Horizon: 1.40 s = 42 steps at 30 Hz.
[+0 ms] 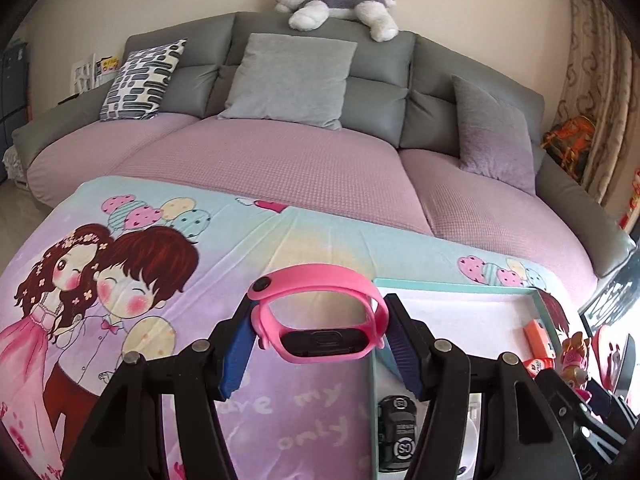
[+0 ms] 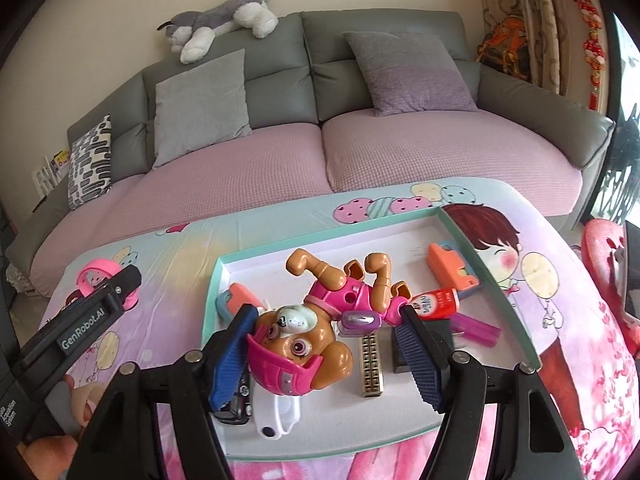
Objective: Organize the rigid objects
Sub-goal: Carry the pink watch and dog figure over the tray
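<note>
My left gripper [image 1: 320, 320] is shut on a pink wristband watch [image 1: 316, 312], held above the cartoon tablecloth just left of the teal-rimmed tray [image 1: 456, 284]. My right gripper [image 2: 326, 330] is shut on a brown and pink toy dog figure [image 2: 316, 328], held over the tray [image 2: 320, 240]. The left gripper and the pink watch [image 2: 94, 276] also show at the left of the right wrist view. The toy dog [image 1: 574, 360] shows at the right edge of the left wrist view.
The tray holds an orange block [image 2: 450, 270], a red tube [image 2: 436, 302], a purple bar [image 2: 478, 328], a metal harmonica [image 2: 370, 364], a black block [image 2: 400, 356], a white watch [image 2: 276, 412] and a black toy car [image 1: 396, 432]. A sofa [image 1: 280, 160] stands behind the table.
</note>
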Each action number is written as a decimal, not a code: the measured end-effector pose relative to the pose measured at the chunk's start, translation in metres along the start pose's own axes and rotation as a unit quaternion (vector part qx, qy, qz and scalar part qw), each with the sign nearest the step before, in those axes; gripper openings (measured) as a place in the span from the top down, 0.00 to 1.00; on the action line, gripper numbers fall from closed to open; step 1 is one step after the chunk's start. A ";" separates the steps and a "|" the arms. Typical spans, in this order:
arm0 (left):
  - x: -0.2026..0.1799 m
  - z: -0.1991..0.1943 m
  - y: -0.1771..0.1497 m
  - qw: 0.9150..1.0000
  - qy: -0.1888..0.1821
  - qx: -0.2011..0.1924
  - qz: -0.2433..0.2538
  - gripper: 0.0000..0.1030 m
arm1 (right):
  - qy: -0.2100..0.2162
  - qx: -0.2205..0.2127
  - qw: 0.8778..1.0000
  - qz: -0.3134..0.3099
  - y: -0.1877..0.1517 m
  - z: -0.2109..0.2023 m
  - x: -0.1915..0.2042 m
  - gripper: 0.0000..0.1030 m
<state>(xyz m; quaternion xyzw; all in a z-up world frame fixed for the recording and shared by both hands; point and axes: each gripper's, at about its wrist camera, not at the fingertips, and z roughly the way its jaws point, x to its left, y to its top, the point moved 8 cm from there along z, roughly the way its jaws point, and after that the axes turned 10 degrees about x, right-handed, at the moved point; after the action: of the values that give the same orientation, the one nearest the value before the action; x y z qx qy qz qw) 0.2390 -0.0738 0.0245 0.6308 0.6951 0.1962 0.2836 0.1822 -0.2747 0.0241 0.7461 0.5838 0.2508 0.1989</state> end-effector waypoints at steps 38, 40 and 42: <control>-0.137 0.034 -0.067 0.981 -0.031 0.080 0.175 0.38 | 0.004 0.032 0.996 0.084 -0.006 0.032 -0.086 0.28; -0.136 0.034 -0.066 0.982 -0.034 0.081 0.170 0.38 | 0.007 0.036 0.996 0.080 -0.007 0.035 -0.083 0.28; -0.133 0.035 -0.066 0.982 -0.031 0.081 0.168 0.38 | 0.010 0.040 0.996 0.076 -0.008 0.037 -0.081 0.28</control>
<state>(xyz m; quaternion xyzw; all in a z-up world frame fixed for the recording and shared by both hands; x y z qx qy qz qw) 0.2168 -0.2170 -0.0236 0.7650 0.5842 0.1643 0.2156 0.1833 -0.3518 -0.0214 0.7934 0.5366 0.2490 0.1432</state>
